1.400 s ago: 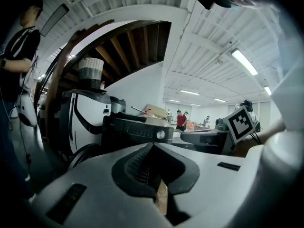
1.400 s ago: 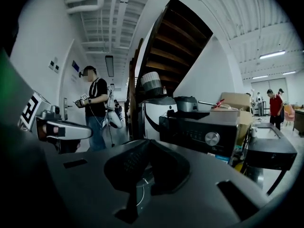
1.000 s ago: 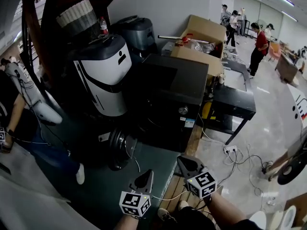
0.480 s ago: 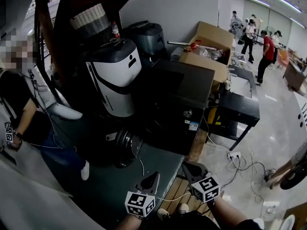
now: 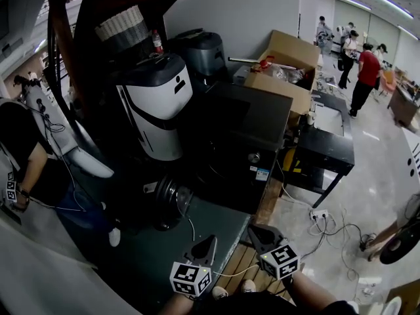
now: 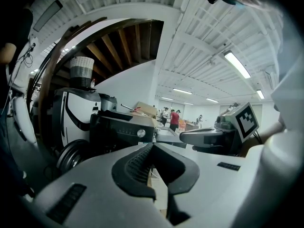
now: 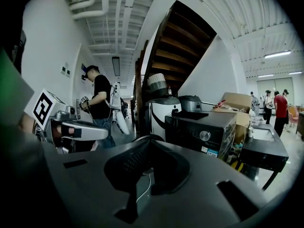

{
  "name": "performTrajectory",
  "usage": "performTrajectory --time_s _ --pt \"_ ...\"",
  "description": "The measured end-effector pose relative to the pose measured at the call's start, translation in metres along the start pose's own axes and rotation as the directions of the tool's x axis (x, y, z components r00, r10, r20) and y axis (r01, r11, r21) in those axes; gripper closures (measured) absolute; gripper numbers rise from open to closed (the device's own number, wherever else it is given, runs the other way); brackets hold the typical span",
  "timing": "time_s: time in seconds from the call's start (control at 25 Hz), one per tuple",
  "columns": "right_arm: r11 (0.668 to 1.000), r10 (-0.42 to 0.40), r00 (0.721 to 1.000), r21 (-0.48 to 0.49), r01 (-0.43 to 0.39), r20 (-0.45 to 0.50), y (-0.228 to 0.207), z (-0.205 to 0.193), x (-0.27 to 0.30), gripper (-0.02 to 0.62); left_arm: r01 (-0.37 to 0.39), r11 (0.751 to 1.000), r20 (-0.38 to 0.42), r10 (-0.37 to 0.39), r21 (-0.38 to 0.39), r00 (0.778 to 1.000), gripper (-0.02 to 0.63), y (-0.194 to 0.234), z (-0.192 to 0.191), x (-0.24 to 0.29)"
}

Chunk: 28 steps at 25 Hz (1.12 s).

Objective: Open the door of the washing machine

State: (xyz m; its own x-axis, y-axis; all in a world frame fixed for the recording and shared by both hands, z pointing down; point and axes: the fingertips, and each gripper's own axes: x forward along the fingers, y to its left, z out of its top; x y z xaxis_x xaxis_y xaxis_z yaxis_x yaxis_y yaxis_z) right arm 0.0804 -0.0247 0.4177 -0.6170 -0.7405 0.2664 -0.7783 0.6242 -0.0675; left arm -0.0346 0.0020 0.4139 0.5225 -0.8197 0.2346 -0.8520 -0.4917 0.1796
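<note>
Both sets of jaws are clamped tight with nothing in them: left gripper (image 6: 153,145) and right gripper (image 7: 148,142) hover side by side over the near edge of the dark green floor platform (image 5: 164,258). The black boxy washing machine (image 5: 244,118) with the silver round knob (image 5: 252,157) (I'm guessing that's the washer) sits well apart, ahead at the platform's far right edge. The left gripper points almost at the knob. The right aims left of it, toward a dark round ring (image 5: 167,199) low by the machine's left corner.
</note>
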Motion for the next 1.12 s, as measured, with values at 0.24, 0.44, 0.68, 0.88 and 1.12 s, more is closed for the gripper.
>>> performTrajectory --time_s 0.24,0.44,0.68,0.88,1.12 --pt "1.0 0.003 1.0 0.015 -0.003 -0.002 -0.006 -0.003 0.0 0.578 0.004 1.0 -0.005 -0.004 0.004 1.0 0.589 -0.005 0.001 0.009" --pt "1.0 0.011 1.0 0.021 -0.01 -0.003 -0.009 -0.002 0.0 0.578 -0.001 1.0 -0.01 0.001 0.007 1.0 0.589 -0.006 0.004 0.012" --pt "0.999 0.011 1.0 0.03 -0.011 0.003 -0.01 -0.001 -0.001 0.578 -0.002 1.0 -0.01 0.002 0.016 1.0 0.589 -0.008 0.006 0.012" --pt "0.999 0.01 1.0 0.03 -0.01 0.004 -0.01 -0.002 -0.002 0.578 -0.004 1.0 -0.013 0.004 0.015 1.0 0.589 -0.009 0.005 0.012" --pt "0.999 0.008 1.0 0.034 -0.008 0.009 -0.012 -0.003 -0.003 0.578 -0.005 1.0 -0.015 0.006 0.014 1.0 0.59 -0.009 0.002 0.013"
